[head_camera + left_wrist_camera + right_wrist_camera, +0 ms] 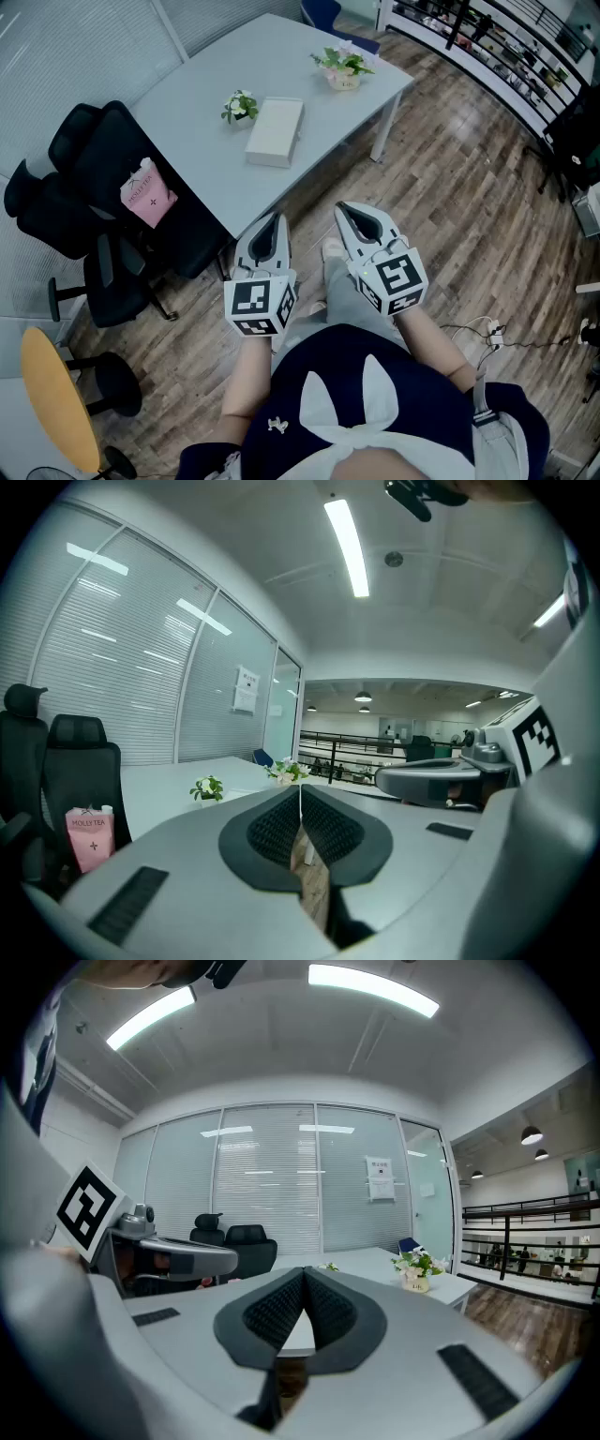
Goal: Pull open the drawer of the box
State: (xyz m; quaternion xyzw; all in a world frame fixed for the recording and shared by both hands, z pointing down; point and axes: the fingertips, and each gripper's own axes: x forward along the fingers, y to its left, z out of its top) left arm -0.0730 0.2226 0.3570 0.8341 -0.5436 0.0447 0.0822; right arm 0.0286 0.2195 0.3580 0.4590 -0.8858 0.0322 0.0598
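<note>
The white box [275, 132] lies flat near the middle of the grey table [206, 141], its drawer pushed in as far as I can see. Both grippers hang in the air in front of the table's near corner, well short of the box. My left gripper [275, 218] is shut with nothing in it; in its own view the ribbed pads [281, 827] meet along one line. The right gripper [343, 207] is also shut and empty, pads [328, 1309] pressed together. The jaws hide the box in both gripper views.
A small green plant [241, 106] stands left of the box, a flower pot [343, 68] at the table's far corner. Black office chairs [84, 206] with a pink bag [147, 194] stand left of the table. A yellow round table [56, 398] is lower left, shelving [506, 56] upper right.
</note>
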